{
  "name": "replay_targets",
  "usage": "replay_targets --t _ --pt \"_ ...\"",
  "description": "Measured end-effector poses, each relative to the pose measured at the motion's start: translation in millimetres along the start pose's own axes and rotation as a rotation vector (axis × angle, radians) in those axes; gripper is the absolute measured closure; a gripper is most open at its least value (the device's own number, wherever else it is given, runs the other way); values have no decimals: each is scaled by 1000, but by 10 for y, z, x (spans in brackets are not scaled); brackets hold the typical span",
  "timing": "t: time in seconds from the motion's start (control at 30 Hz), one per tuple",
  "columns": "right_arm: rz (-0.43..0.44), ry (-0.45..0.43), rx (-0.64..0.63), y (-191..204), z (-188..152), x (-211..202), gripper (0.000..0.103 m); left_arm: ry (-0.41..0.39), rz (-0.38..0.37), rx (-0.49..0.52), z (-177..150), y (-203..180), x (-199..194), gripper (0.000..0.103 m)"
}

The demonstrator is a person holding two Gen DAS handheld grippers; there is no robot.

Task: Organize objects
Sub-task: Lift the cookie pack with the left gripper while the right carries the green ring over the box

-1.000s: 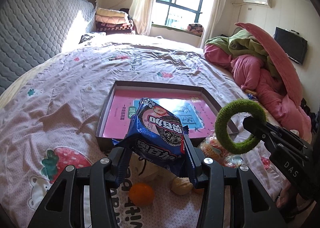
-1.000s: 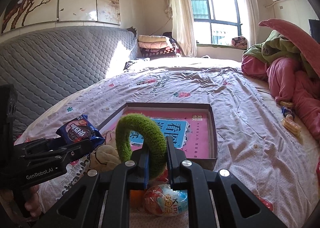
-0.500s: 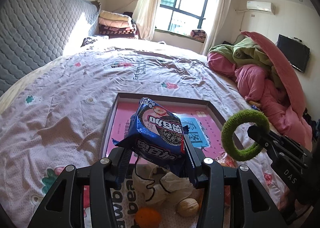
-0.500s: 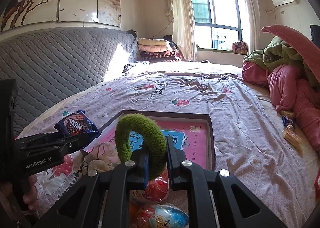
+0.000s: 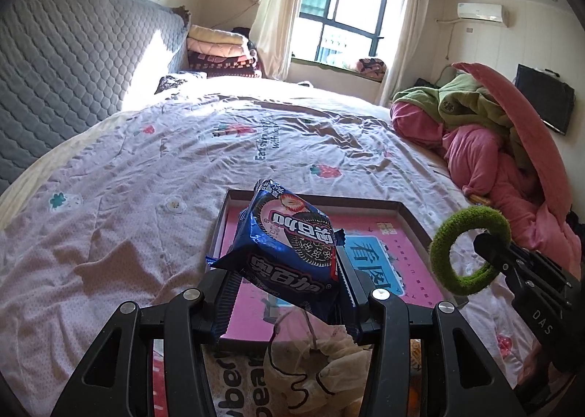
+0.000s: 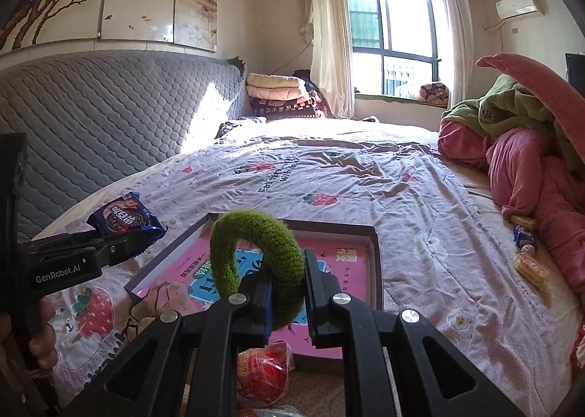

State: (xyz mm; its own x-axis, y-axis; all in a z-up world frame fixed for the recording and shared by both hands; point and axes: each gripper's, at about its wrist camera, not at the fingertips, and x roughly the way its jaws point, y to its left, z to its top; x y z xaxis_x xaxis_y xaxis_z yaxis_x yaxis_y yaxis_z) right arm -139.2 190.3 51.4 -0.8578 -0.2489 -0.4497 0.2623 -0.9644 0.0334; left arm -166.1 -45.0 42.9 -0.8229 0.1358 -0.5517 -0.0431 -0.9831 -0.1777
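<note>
Here the "GenRobot.AI" left gripper (image 5: 285, 292) jaws clamp a blue biscuit packet (image 5: 289, 249), the "DAS" right gripper (image 6: 287, 292) jaws a green ring (image 6: 256, 263).

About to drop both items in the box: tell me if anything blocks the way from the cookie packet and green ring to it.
Nothing visible does. The cookie packet and green ring are held in the air at the near edge of the open box, whose pink floor looks bare.

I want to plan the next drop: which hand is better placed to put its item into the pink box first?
Probably left. The left gripper holds the cookie packet over the box's near edge, while the right gripper's green ring sits off its right side.
</note>
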Motion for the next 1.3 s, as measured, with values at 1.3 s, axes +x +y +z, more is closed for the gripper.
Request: replay_targets --t 1.3 --pt "3 254 65 -402 -106 952 88 186 43 -41 -59 250 1017 53"
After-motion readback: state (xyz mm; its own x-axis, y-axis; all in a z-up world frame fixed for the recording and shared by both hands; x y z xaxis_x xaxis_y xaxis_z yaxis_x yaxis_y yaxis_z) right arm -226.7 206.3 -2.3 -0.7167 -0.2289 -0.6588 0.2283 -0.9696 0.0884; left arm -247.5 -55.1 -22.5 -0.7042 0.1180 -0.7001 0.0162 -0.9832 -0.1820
